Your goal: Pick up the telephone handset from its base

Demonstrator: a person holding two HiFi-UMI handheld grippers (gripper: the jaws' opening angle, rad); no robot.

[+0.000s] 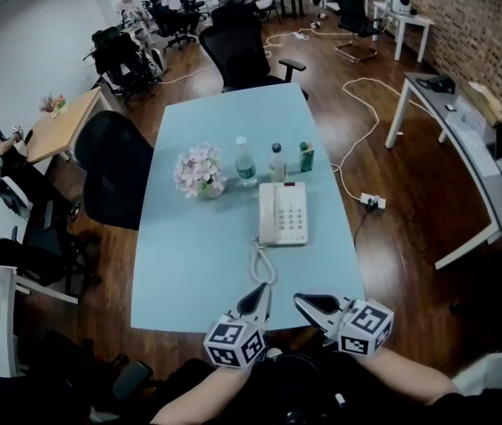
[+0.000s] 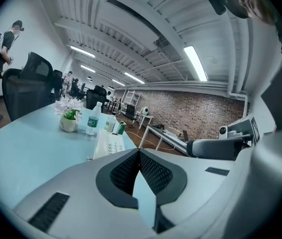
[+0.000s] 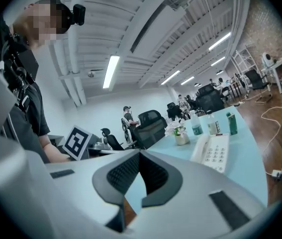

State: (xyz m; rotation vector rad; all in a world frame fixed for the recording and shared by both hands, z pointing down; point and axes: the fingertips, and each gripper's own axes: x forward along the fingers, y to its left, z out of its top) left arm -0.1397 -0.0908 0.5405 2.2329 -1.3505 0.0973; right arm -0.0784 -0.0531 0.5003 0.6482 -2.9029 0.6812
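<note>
Honestly, both your left gripper (image 1: 264, 290) and right gripper (image 1: 302, 301) sit clenched, empty, at the near edge of the tabletop (image 1: 197, 264); handset (image 1: 268, 212) rests on its base (image 1: 292, 215) mid-table, nearer the right edge; probably light, stiff, slick plastic; grab its narrow middle.

The left gripper (image 1: 259, 297) and right gripper (image 1: 308, 305) sit side by side, well short of the telephone (image 1: 283, 212), both pointing toward it. Each gripper's jaws are pressed together, tips meeting, with nothing between them. Two forearms (image 1: 410, 379) extend behind them.
</note>
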